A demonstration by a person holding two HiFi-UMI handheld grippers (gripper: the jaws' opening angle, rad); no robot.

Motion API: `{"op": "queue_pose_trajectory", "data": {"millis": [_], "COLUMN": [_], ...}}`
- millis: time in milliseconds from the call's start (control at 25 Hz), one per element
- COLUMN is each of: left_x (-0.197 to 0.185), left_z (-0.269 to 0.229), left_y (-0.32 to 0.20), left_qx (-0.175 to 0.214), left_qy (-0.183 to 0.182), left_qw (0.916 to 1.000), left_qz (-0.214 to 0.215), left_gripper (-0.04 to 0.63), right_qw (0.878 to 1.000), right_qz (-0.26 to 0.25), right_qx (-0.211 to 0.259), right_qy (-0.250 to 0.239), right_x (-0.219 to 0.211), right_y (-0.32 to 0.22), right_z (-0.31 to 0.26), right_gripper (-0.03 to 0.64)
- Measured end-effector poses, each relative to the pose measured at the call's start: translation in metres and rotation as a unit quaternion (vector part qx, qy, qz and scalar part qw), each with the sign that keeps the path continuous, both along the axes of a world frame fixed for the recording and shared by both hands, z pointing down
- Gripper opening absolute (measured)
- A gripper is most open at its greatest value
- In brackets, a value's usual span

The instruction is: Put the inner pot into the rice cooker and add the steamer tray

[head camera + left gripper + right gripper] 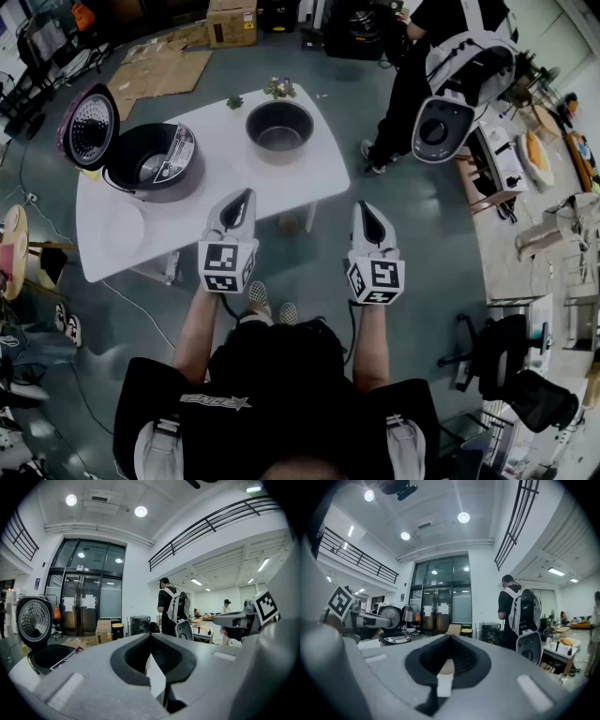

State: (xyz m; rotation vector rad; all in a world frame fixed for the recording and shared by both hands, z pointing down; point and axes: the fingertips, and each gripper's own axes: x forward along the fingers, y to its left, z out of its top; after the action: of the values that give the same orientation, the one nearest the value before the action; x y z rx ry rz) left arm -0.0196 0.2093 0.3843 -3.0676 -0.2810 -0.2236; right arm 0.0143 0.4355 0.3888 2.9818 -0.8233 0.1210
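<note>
Left hand-held gripper [246,196] and right hand-held gripper [364,207] had jaws together, empty. I judged best: open, pinch inner pot [279,127] rim at upper centre, lower it level into rice cooker [155,161] at upper left.

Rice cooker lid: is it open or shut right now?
Open. The lid is swung back with its inner face showing, and the cavity of the rice cooker is exposed.

No readable text; shirt print [216,401] and rice cooker [150,164] panel too blurred.
</note>
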Motion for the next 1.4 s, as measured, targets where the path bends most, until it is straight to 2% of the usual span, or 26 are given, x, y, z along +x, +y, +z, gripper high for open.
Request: {"op": "queue_pose_trajectory", "data": {"millis": [200,360,560,840,1120,1400], "left_x": [0.025,0.044,0.068,0.098,0.152,0.228], "left_z": [0.000,0.002,0.004,0.017,0.040,0.066], "left_y": [-0.021,-0.033,-0.042,-0.054,-0.062,-0.080], "left_qx": [-0.002,-0.011,-0.002,-0.006,-0.008,-0.016], "left_qy": [-0.001,-0.002,0.000,-0.017,-0.040,-0.079], "left_qw": [1.0000,0.9995,0.9988,0.9986,0.9990,0.9952], "left_qz": [0.009,0.030,0.049,0.049,0.018,-0.055], "left_gripper": [0.011,0.011,0.011,0.011,0.011,0.011], "right_qw": [1.000,1.000,0.999,0.998,0.998,0.995], "right_qz": [-0.006,0.013,0.039,0.045,0.015,-0.050], "right_qx": [-0.008,-0.015,-0.010,-0.016,-0.015,-0.017], "right_qy": [-0.005,-0.015,-0.019,-0.033,-0.051,-0.089], "right_x": [0.019,0.034,0.052,0.080,0.156,0.268], "right_y": [-0.029,-0.043,-0.049,-0.059,-0.070,-0.094], "right_z": [0.000,0.003,0.005,0.017,0.036,0.064], "right_gripper": [0.003,0.003,0.003,0.003,0.003,0.003]}}
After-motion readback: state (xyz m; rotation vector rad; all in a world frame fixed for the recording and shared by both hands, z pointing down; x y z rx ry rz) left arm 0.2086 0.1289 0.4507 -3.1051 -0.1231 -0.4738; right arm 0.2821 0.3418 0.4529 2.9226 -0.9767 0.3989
